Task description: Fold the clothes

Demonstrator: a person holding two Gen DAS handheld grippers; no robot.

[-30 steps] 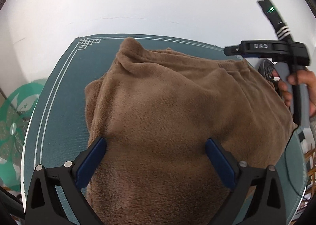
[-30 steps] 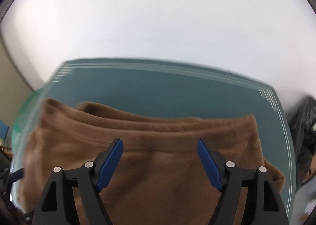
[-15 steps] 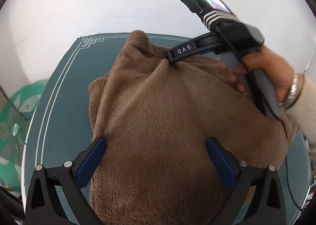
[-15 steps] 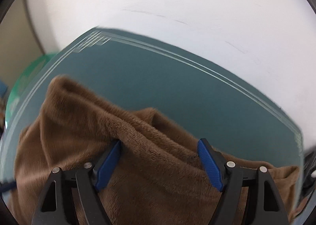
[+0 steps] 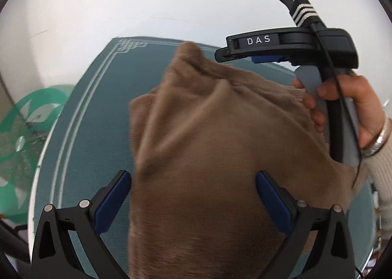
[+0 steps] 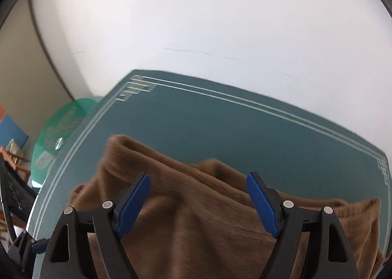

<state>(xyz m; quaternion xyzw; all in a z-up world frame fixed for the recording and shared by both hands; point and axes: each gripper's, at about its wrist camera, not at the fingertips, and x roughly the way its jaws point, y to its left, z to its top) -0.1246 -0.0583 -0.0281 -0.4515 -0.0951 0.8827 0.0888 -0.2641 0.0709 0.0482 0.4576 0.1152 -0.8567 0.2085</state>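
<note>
White wall backs a teal mat (image 5: 80, 146) where the brown garment (image 5: 220, 156) lies bunched. Half a second ago the right tongs (image 6: 198, 202) pressed into its far hem; now they hang just above it, jaws wide, gripping nothing. Left tongs (image 5: 193, 199) gape over the near end. Garment's long axis runs away from them; the fold looks unsettled.

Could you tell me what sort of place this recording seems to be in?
Probably a room at home: a brown fleece garment lies on a teal mat with a white line border, against a plain white wall.
</note>
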